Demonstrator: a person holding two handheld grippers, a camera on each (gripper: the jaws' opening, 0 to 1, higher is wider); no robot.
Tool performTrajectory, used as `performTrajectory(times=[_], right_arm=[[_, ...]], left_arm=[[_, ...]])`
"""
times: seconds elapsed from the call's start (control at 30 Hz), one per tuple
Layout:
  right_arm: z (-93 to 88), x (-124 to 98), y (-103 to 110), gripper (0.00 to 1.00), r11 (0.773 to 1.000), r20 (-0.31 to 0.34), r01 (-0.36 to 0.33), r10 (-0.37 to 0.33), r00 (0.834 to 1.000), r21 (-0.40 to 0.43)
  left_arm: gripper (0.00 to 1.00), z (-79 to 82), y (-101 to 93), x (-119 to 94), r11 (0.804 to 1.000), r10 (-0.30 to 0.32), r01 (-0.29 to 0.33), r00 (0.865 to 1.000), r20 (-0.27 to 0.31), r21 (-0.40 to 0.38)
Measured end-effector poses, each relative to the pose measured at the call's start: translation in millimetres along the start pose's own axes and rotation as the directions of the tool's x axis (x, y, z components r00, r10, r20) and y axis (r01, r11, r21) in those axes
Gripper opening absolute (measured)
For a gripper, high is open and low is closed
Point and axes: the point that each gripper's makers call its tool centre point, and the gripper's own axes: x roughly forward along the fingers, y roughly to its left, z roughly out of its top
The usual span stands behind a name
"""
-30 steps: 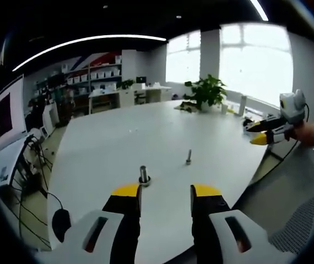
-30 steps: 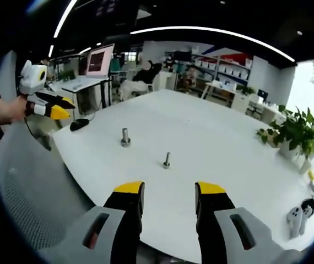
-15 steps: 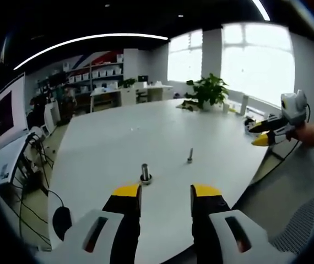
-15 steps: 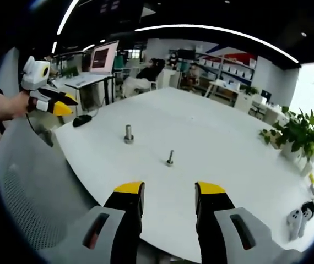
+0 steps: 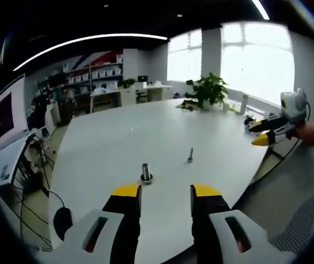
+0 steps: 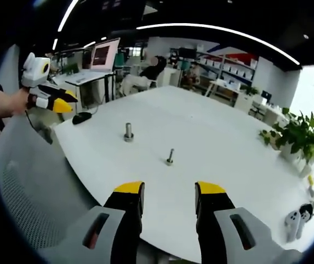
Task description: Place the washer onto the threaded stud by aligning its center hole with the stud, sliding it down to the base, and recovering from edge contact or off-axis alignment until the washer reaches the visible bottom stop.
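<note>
Both tongs are wide open with nothing in them, left tongs (image 5: pixel 164 192) and right tongs (image 6: pixel 169 188). Just ahead on the white surface (image 5: pixel 107 143) stands the thicker stud (image 5: pixel 145 172), maybe with the washer at its foot, hard to tell. The thin stud (image 5: pixel 190 155) is further out. Risk: grabbing the wrong one.

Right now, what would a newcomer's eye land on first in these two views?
Probably the big white table with two small metal parts standing upright on it: a thicker stud with a washer-like base, nearer the left gripper, and a thinner bolt beyond. Both yellow-tipped grippers are open and hang short of the table; the right gripper faces the same two parts.
</note>
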Motion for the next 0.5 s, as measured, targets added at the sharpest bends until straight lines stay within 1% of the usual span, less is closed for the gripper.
performTrajectory(times=[0.17, 0.33, 0.5], right_arm=[[0.8, -0.9, -2.4, 0.39, 1.000, 0.005, 0.009, -0.009, 1.000, 0.003], [1.2, -1.5, -6.3, 0.39, 1.000, 0.011, 0.019, -0.019, 1.000, 0.016], [1.6, -3.4, -7.0, 0.39, 0.999, 0.016, 0.029, -0.029, 0.999, 0.016]], left_arm=[[0.34, 0.7, -1.8, 0.5, 1.000, -0.006, 0.006, 1.000, 0.000, 0.007], [0.34, 1.4, -4.4, 3.2, 1.000, -0.027, 0.027, 1.000, -0.001, 0.000], [0.34, 0.4, -7.8, 2.5, 0.999, -0.032, 0.032, 0.999, -0.003, 0.014]])
